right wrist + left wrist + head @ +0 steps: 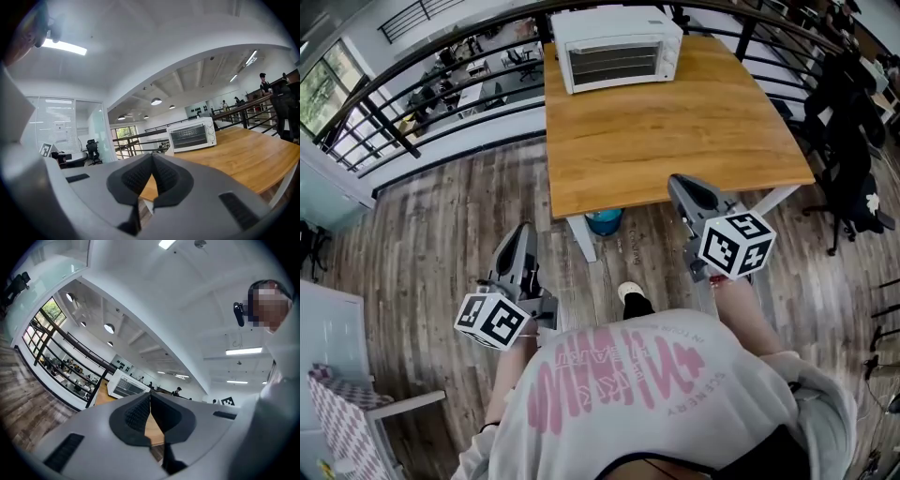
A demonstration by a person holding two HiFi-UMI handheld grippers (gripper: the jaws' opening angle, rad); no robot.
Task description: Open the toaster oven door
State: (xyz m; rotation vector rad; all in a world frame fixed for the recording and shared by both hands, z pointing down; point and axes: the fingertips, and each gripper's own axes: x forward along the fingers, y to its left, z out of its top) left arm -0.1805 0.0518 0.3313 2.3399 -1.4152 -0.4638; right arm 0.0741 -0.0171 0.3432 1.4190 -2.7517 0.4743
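Wooden table point(675, 141) bears toaster oven point(617, 47) (door point(612, 64) shut).

Smooth wood table point(675, 141), metal toaster oven point(617, 47)

Pink lettering on the person's shirt point(619, 375) is too distorted to read.

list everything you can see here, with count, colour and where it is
toaster oven: 1, white, far end of the table, door shut
table: 1, wood top with white legs, centre
railing: 1, black, behind and left of the table
container: 1, blue-green, on the floor under the table's near edge
chair: 1, black, right of the table
shirt: 1, white with pink print, bottom
left hand-held gripper: 1, grey, jaws shut, empty
right hand-held gripper: 1, grey, jaws shut, empty
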